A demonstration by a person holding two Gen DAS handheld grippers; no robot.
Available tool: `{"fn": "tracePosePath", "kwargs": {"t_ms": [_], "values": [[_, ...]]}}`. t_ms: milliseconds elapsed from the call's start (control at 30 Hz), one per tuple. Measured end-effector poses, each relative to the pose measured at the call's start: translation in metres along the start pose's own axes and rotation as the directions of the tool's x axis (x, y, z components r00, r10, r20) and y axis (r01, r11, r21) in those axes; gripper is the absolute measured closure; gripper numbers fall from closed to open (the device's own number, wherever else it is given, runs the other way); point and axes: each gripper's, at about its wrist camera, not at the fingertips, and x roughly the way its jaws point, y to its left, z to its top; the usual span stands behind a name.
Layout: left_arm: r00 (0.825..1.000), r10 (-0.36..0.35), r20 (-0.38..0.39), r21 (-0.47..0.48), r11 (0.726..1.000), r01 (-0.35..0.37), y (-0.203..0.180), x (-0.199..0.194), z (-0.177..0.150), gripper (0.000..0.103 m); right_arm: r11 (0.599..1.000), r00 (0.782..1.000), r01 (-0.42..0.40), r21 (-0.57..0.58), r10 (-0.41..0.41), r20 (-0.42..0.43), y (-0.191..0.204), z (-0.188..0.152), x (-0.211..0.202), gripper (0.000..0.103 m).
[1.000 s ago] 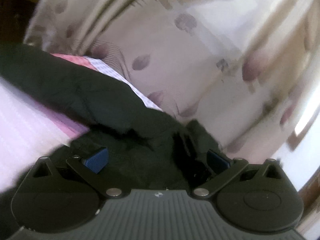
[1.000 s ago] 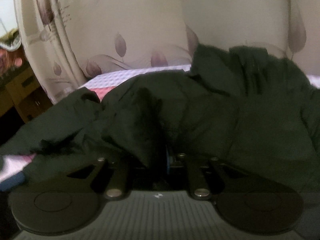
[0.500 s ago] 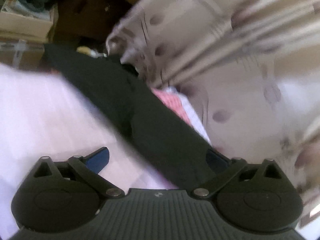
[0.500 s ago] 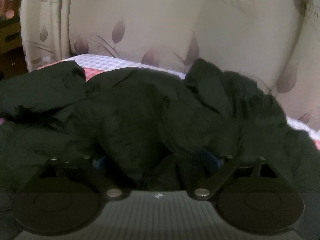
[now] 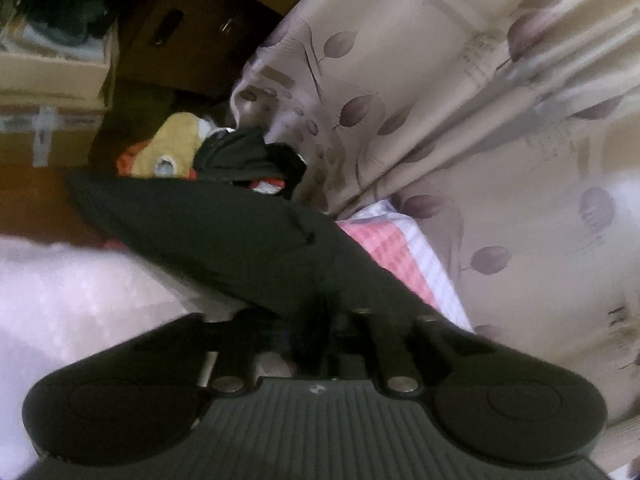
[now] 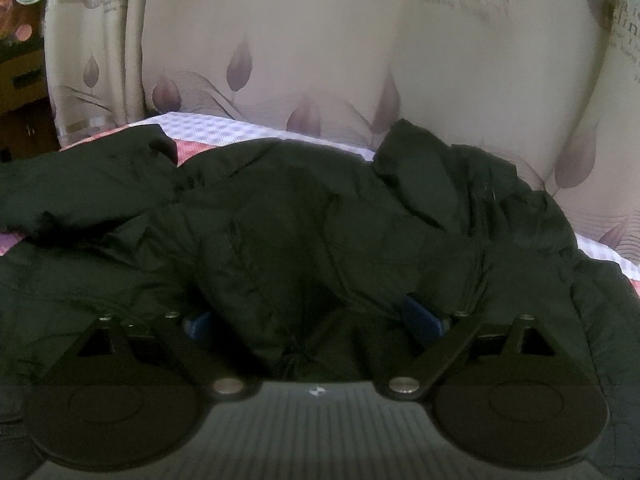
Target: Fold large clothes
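Note:
A large black padded jacket [image 6: 320,216] lies crumpled on a bed with a pink and white checked sheet [image 6: 208,128]. My right gripper [image 6: 316,320] is open, its blue pads [image 6: 424,316] spread wide, with a bunched fold of the jacket lying between them. In the left wrist view a long black part of the jacket [image 5: 224,236], perhaps a sleeve, stretches away to the upper left. My left gripper [image 5: 312,332] is shut on its near end, and the fingertips are hidden in the cloth.
A beige curtain with purple leaves [image 6: 320,48] hangs behind the bed and also shows in the left wrist view [image 5: 460,100]. Cardboard boxes [image 5: 52,68], brown furniture [image 5: 192,32] and a pile of coloured clothes [image 5: 176,148] stand beyond the bed's edge.
My left gripper swung left along the jacket and closed on the black sleeve-like part. My right gripper let go of the jacket fold and opened wide.

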Motion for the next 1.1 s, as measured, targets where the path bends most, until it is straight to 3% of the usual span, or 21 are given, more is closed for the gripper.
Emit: {"fn": "tracePosePath", "kwargs": {"t_ms": [100, 167, 233, 300, 433, 533, 633, 733, 767, 900, 967, 1033, 1100], "values": [[0.998, 0.010, 0.060, 0.032, 0.999, -0.012, -0.017, -0.006, 0.006, 0.091, 1.000, 1.000, -0.014, 0.018, 0.014, 0.020, -0.003, 0.000, -0.004, 0.003], [0.994, -0.021, 0.106, 0.061, 0.998, 0.014, -0.042, -0.018, 0.010, 0.092, 0.999, 0.999, -0.015, 0.043, 0.014, 0.035, -0.006, 0.000, -0.008, 0.002], [0.985, -0.087, 0.147, 0.148, 0.987, 0.065, -0.082, -0.037, 0.010, 0.093, 0.995, 0.998, -0.018, 0.095, 0.012, 0.056, -0.014, -0.002, -0.018, 0.002], [0.970, -0.174, 0.171, 0.259, 0.958, 0.126, -0.126, -0.059, 0.001, 0.093, 0.985, 0.996, -0.030, 0.170, 0.016, 0.086, -0.025, -0.007, -0.037, 0.002], [0.921, -0.364, 0.141, 0.474, 0.841, 0.260, -0.221, -0.099, -0.043, 0.093, 0.938, 0.983, -0.123, 0.326, 0.071, 0.167, -0.057, -0.022, -0.086, 0.002], [0.880, -0.473, 0.042, 0.589, 0.723, 0.360, -0.285, -0.113, -0.094, 0.093, 0.891, 0.970, -0.191, 0.411, 0.107, 0.218, -0.089, -0.034, -0.123, 0.002], [0.853, -0.516, -0.078, 0.652, 0.621, 0.435, -0.330, -0.112, -0.152, 0.093, 0.870, 0.969, -0.193, 0.453, 0.096, 0.228, -0.120, -0.046, -0.152, 0.002], [0.836, -0.512, -0.198, 0.708, 0.514, 0.483, -0.356, -0.099, -0.220, 0.090, 0.875, 0.970, -0.140, 0.464, 0.026, 0.242, -0.151, -0.061, -0.179, 0.002], [0.832, -0.501, -0.238, 0.726, 0.478, 0.495, -0.360, -0.092, -0.245, 0.086, 0.871, 0.970, -0.126, 0.475, 0.007, 0.244, -0.163, -0.066, -0.187, 0.002], [0.832, -0.448, -0.327, 0.789, 0.356, 0.501, -0.350, -0.069, -0.320, 0.016, 0.836, 0.973, -0.094, 0.540, -0.039, 0.228, -0.204, -0.085, -0.204, 0.002], [0.840, -0.443, -0.314, 0.808, 0.341, 0.481, -0.335, -0.064, -0.340, 0.010, 0.826, 0.976, -0.082, 0.558, -0.047, 0.213, -0.220, -0.093, -0.207, 0.002], [0.830, -0.456, -0.322, 0.801, 0.336, 0.495, -0.322, -0.063, -0.341, 0.000, 0.821, 0.978, -0.078, 0.566, -0.046, 0.202, -0.229, -0.097, -0.207, 0.002], [0.813, -0.480, -0.330, 0.773, 0.356, 0.525, -0.305, -0.070, -0.330, 0.000, 0.820, 0.978, -0.091, 0.566, -0.034, 0.208, -0.230, -0.097, -0.206, 0.002]]}}
